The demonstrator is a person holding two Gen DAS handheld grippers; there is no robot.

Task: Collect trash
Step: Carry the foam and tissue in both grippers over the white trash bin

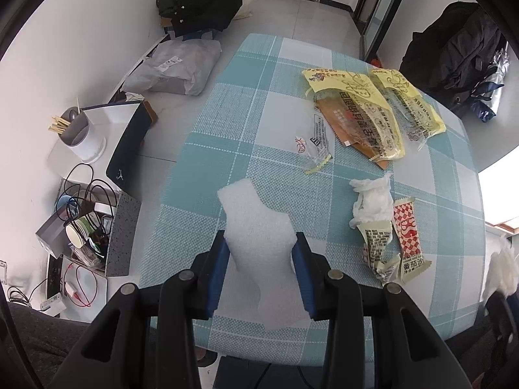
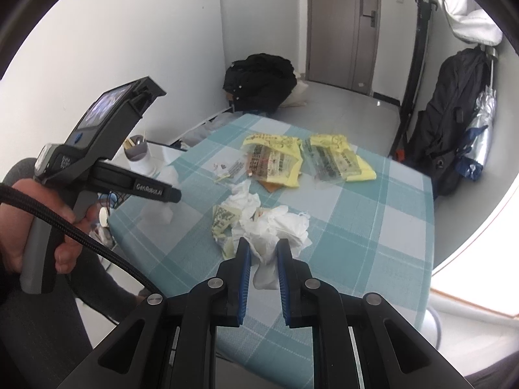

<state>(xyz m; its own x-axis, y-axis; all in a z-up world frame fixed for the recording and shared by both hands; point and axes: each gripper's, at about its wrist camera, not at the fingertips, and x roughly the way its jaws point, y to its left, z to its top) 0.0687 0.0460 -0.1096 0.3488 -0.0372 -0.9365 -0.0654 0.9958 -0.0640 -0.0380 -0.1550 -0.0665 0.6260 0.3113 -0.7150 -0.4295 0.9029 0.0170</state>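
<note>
- Left gripper (image 1: 261, 248) pinches a white foam sheet (image 1: 256, 227) between its blue pads, above the checked tablecloth (image 1: 227, 113).
- Right gripper (image 2: 263, 253) clamps a crumpled white tissue (image 2: 279, 227), near the wrappers (image 2: 223, 223) on the table.

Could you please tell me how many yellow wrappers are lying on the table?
2: both at the table's far end, side by side, the left yellow wrapper over a brown card, the right yellow wrapper beside it. None seem hidden.
</note>
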